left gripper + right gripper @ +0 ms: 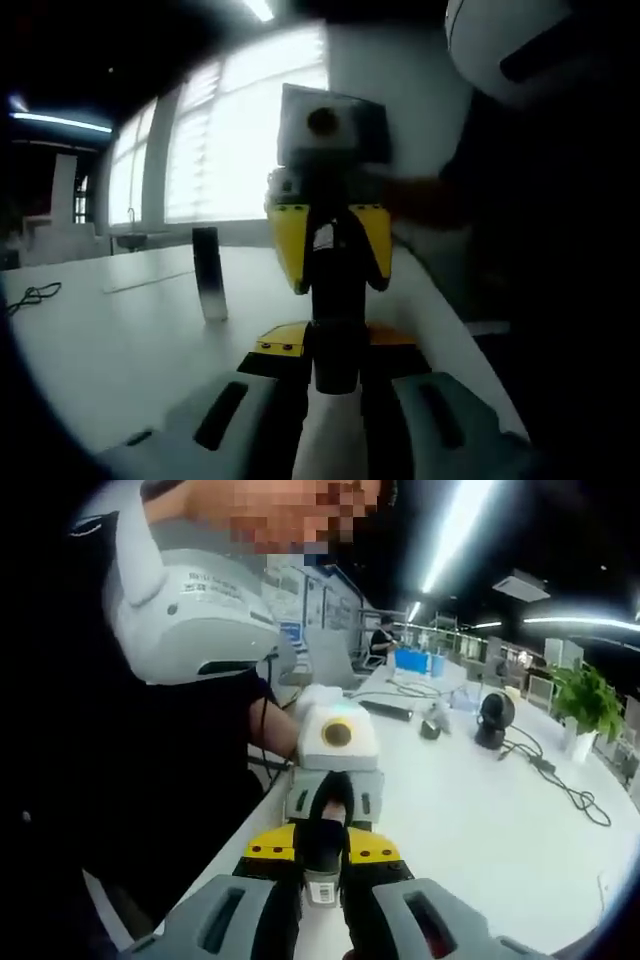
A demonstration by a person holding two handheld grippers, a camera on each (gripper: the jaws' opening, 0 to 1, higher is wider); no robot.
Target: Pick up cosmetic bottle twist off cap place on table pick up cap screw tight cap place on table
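A slim cosmetic bottle [335, 362] hangs in the air between both grippers, above the near edge of the white table [120, 340]. In the left gripper view, my left gripper [338, 345] is shut on its pale end. Facing it, my right gripper [330, 255] is shut on the dark end. The right gripper view has the dark part with a white sticker [322, 865] inside my right gripper [322, 845], and the left gripper [330, 800] meets it head-on. Where the cap ends and the body begins is hidden by the jaws.
A second dark bottle [208, 272] stands upright on the table to the left, apart from the grippers. A black cable [30, 297] lies further left. A person in dark clothes [150, 780] is close behind. A small fan [492, 720], a cable [560, 780] and a plant [585, 700] sit on the long table [480, 820].
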